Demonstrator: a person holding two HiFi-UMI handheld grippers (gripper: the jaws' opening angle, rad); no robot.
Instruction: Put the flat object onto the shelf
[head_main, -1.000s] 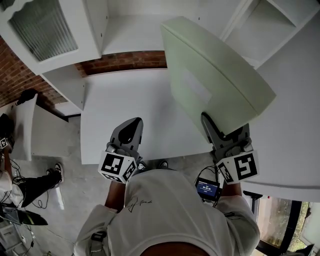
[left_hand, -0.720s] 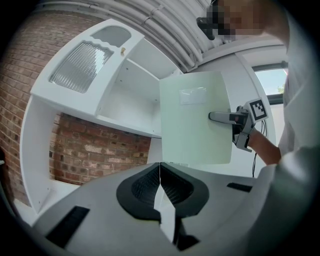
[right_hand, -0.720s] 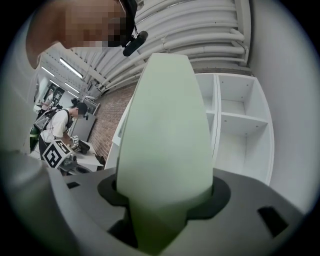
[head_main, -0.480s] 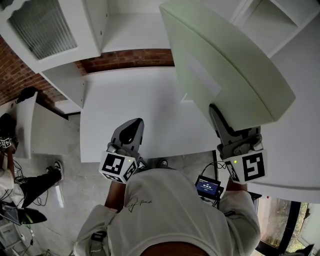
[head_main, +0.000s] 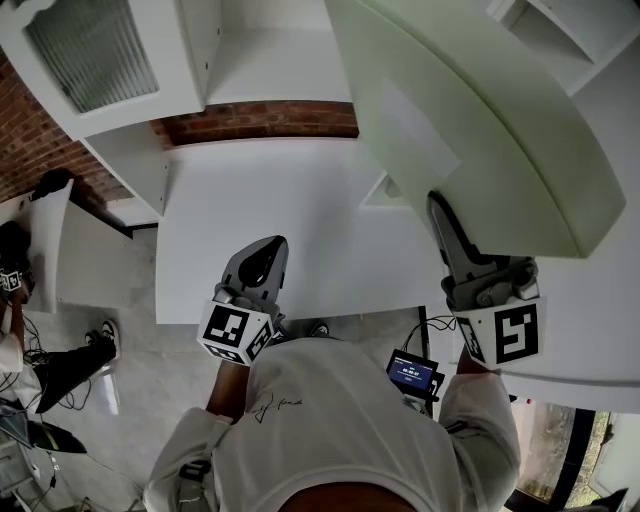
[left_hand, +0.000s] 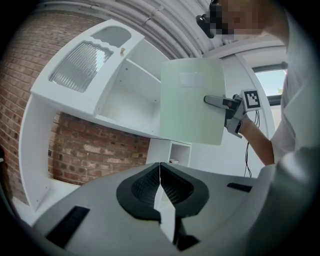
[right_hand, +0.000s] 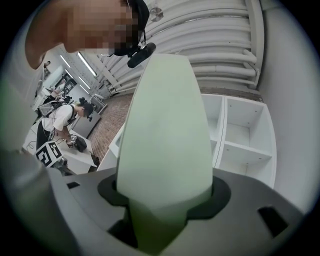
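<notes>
No legible text was found. The pale label (head_main: 418, 130) on the flat object (head_main: 520, 120) was blank. The scrawl (head_main: 275, 407) on the shirt back and the small screen (head_main: 413, 372) were unreadable. The left cube (head_main: 236, 333) and right cube (head_main: 500, 335) bore only black-and-white square markers.

Soft, even light fills the scene, so the white bench (head_main: 300, 220) and the white shelf unit (head_main: 270, 60) read bright and nearly washed out, with only faint shadows, while the floor (head_main: 150, 400) at the near left is dimmer. Both tool views are strongly fisheyed, with black corners and straight shelf edges bowed, and the window (left_hand: 272, 82) at the right of the left tool view is blown out. Close to the lens the left tool (left_hand: 160, 185) looks soft, and the foot of the pale green board (right_hand: 165, 150) in the right tool (right_hand: 162, 210) is blurred.
</notes>
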